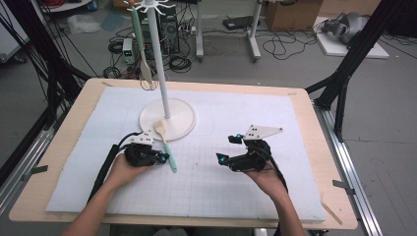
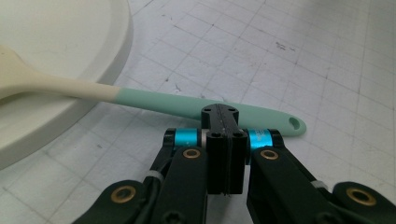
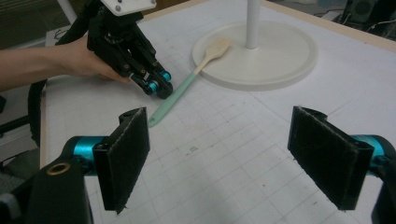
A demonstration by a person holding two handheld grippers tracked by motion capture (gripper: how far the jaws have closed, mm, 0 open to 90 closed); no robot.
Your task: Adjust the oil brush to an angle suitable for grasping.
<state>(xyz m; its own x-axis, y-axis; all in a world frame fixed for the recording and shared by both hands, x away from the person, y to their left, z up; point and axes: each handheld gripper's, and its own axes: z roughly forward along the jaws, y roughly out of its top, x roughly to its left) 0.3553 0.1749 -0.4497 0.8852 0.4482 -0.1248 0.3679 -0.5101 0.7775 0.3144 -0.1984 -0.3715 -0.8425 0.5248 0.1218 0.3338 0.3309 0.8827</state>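
Note:
A spatula [image 1: 168, 155] with a mint handle and a cream head lies on the white mat, and its head rests on the round base [image 1: 184, 120] of a white hanging stand. My left gripper [image 1: 165, 157] is shut, jaws pressed flat together, with its tip right at the spatula handle [image 2: 163, 100], about midway along it. The left gripper view shows the closed tip [image 2: 219, 114] against the handle, with nothing between the jaws. My right gripper [image 1: 229, 148] stands open over bare mat to the right, its pads [image 3: 126, 154] wide apart and empty. From there the left gripper [image 3: 156, 86] and the spatula [image 3: 187, 86] are seen ahead.
The stand's pole [image 1: 160, 59] rises from the base at the mat's far middle. Another mint-handled utensil [image 1: 140, 46] hangs from its top hooks. The gridded mat [image 1: 221, 196] covers most of the wooden table. Black frame legs and cables stand beyond the table edges.

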